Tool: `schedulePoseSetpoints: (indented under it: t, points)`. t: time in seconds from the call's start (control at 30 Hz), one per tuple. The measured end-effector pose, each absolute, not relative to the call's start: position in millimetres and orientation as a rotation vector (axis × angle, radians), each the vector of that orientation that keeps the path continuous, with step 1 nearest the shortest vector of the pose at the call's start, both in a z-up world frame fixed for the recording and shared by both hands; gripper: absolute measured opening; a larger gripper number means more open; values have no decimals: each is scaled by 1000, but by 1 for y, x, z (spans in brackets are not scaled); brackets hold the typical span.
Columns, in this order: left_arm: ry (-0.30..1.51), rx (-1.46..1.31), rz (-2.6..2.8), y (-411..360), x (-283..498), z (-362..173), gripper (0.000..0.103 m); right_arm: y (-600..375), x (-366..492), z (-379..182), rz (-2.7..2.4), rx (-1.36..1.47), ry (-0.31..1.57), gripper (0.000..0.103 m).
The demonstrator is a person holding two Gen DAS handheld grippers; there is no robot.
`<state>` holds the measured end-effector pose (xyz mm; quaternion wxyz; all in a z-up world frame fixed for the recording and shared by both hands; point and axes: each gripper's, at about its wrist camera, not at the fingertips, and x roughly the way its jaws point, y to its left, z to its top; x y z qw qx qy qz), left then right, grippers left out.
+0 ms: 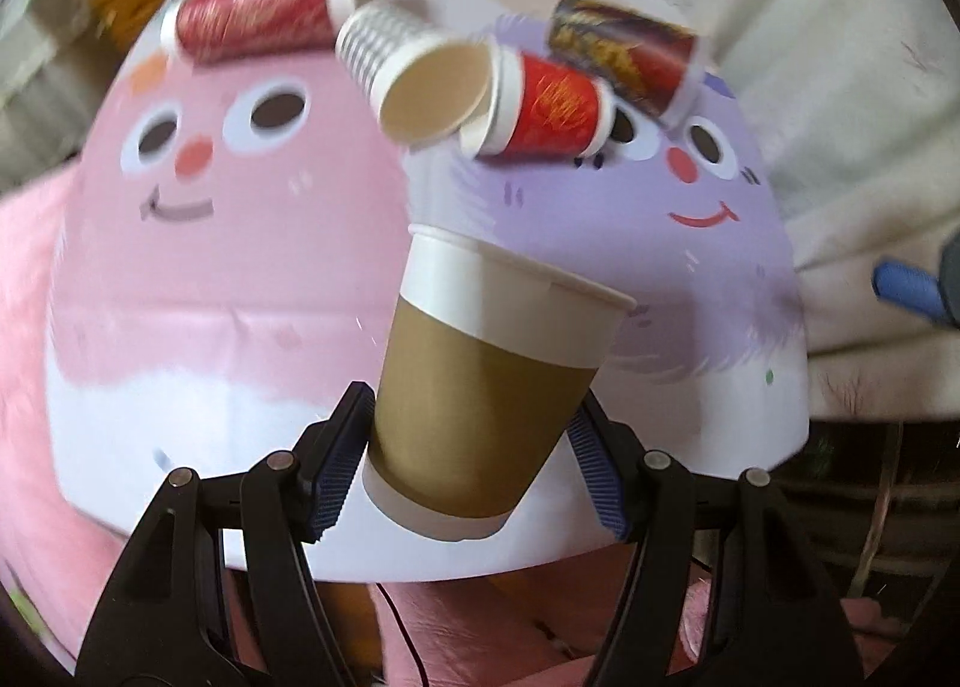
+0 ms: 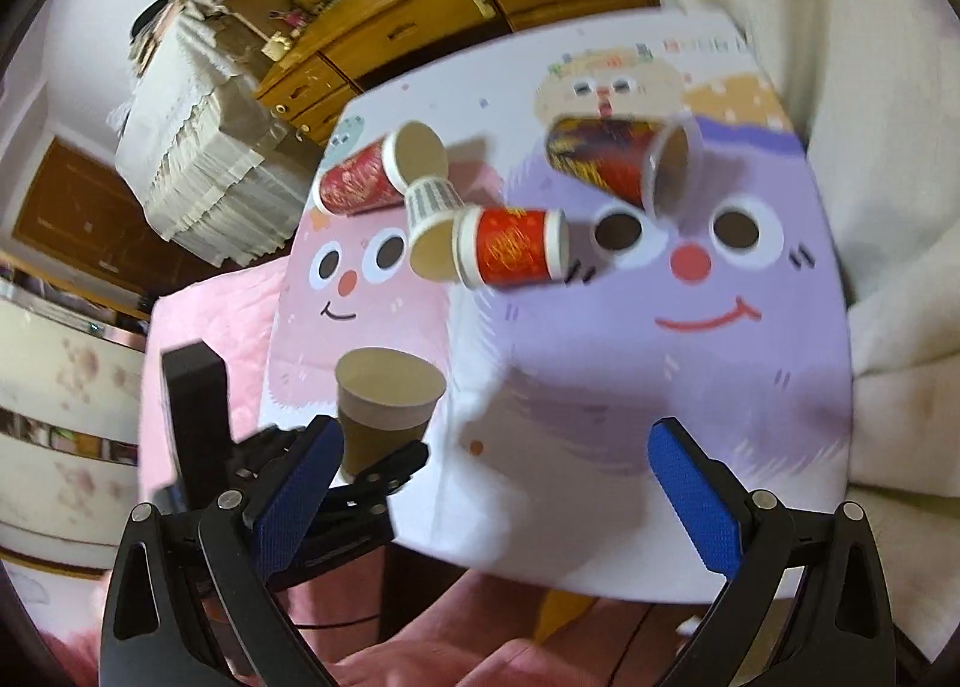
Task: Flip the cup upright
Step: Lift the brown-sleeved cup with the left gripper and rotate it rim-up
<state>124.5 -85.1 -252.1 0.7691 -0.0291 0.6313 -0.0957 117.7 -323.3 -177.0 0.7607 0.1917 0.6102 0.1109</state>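
A: Desk (image 2: 780,387) has a cartoon-face cover, pink and purple. Wooden drawer cabinet (image 2: 456,21) behind it.

B: Paper stack (image 2: 198,171) left of the desk, cream fabric (image 2: 888,147) along its right edge.

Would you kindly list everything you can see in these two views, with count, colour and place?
Brown paper cup with white rim band: one, mouth up, tilted, gripped near the front of the table.
Red paper cups: two, on their sides, mid-table and back left.
Grey-striped white paper cup: one, on its side between the red ones.
Dark red-and-gold patterned cup: one, on its side, back right.
Cartoon-face tablecloth: one, pink and purple, over the table.
Wooden drawer cabinet: one, behind the table.
Cream fabric: right of the table.
Left gripper: black, blue pads, shut on the brown cup.
Right gripper: black, blue pads, open, holding nothing.
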Motion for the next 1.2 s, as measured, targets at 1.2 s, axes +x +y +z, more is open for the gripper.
schedulePoseSetpoints:
  t: [1.2]
  points:
    - [1339,-222,-166,-40,87,-208,78,-304,129,-273,177,604,1618,103]
